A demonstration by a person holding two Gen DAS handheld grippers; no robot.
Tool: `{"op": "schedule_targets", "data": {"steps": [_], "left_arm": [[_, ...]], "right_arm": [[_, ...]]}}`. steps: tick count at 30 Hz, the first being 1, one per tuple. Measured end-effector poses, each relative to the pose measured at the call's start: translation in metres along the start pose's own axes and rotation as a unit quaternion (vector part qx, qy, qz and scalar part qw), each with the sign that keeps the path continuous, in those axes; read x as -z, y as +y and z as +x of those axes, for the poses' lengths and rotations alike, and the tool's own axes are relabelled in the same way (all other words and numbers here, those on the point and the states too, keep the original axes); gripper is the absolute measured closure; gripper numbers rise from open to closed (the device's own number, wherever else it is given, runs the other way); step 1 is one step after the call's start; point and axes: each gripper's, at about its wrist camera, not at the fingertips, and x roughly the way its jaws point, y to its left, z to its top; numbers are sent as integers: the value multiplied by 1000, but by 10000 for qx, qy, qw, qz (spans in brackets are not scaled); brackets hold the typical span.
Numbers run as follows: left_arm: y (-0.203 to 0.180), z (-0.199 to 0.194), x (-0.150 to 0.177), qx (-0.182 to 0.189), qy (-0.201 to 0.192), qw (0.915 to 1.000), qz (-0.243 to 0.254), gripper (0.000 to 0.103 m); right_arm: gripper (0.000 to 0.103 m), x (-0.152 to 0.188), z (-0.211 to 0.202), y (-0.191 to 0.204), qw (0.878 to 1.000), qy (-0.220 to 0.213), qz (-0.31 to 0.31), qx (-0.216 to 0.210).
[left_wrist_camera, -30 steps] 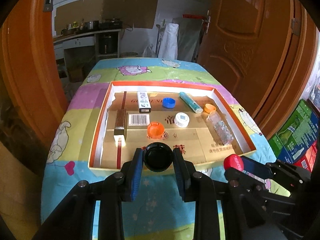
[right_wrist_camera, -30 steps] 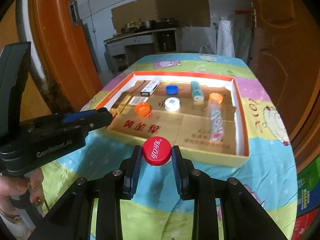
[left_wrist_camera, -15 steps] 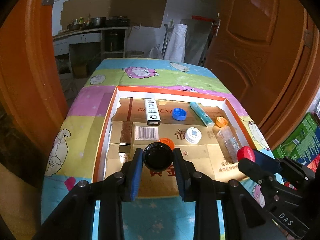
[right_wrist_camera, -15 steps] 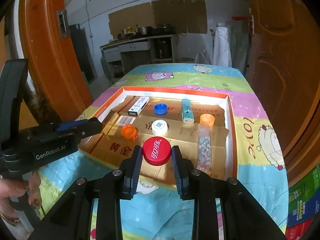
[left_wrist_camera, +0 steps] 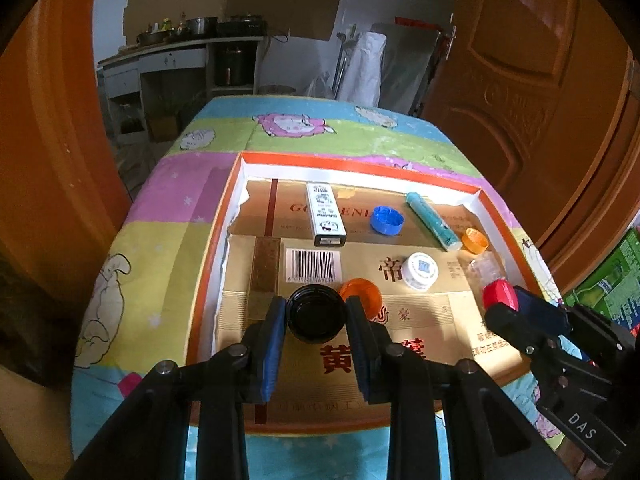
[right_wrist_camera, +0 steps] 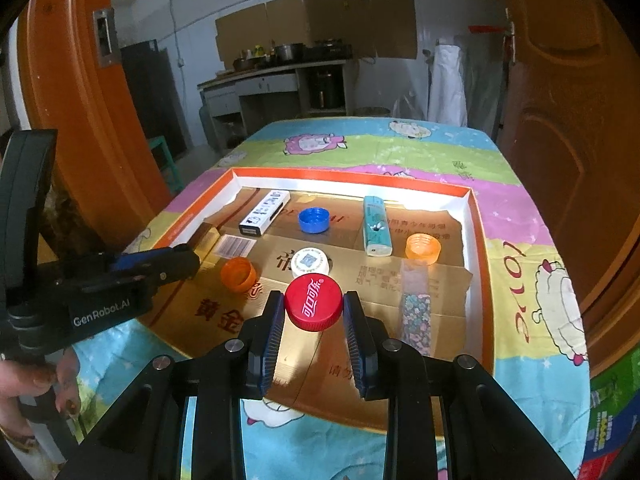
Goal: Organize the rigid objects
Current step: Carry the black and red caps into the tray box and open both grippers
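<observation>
The left gripper [left_wrist_camera: 316,316] pinches a black cap [left_wrist_camera: 317,313] above the near part of the tray [left_wrist_camera: 208,280]. The right gripper [right_wrist_camera: 314,312] pinches a red cap [right_wrist_camera: 314,307] there too. Dropped carelessly, either cap might roll and bump the orange cap [right_wrist_camera: 239,275] just behind.

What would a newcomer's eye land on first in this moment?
Each gripper holds a bottle cap above the near end of the shallow orange-rimmed cardboard tray: a red Coca-Cola cap in the right gripper, a black round cap in the left gripper. More caps lie inside.
</observation>
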Motion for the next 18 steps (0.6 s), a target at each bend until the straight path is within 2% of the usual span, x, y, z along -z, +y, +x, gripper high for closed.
{"op": "schedule_targets", "data": {"steps": [18], "left_arm": [[-1, 23, 8, -21, 277, 9995, 149, 72]], "right_arm": [[72, 4, 29, -4, 9996, 294, -11, 43]]}}
